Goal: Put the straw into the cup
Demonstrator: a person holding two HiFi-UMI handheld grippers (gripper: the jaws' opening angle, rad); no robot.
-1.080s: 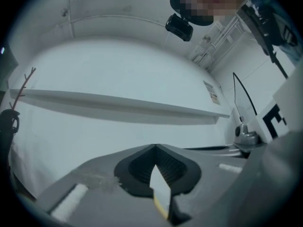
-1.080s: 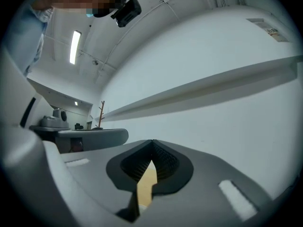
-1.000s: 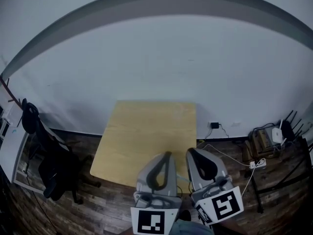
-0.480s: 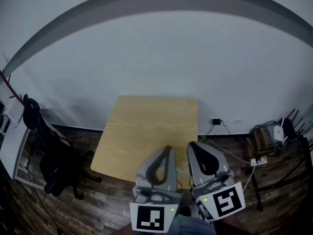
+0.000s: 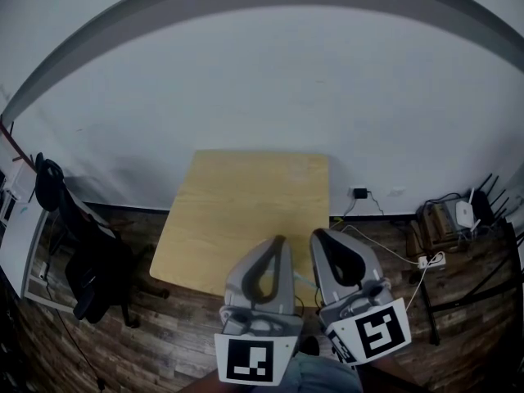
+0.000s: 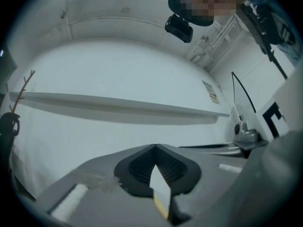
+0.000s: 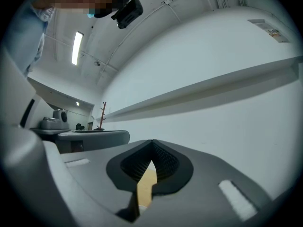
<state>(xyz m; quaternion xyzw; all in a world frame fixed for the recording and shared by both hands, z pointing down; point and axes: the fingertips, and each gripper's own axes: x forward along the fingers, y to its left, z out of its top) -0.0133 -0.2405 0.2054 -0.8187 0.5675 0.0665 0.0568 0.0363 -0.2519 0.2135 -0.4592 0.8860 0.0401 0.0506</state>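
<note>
No straw or cup shows in any view. In the head view both grippers hang side by side over the near edge of a bare light wooden table (image 5: 246,199). My left gripper (image 5: 281,240) is shut, its tips meeting with nothing between them, as the left gripper view also shows for this left gripper (image 6: 155,145). My right gripper (image 5: 315,234) is shut and empty too. In the right gripper view the right gripper (image 7: 152,141) points at a plain white wall, and a strip of the table shows through the gap below its tips.
A dark office chair (image 5: 90,273) stands on the wood floor left of the table. At the right are a power strip with cables (image 5: 430,262) and a small stand with devices (image 5: 458,219). A white wall rises behind the table.
The head view has shifted slightly, so the table sits a little higher in the picture. Both grippers stay where they were, still shut.
</note>
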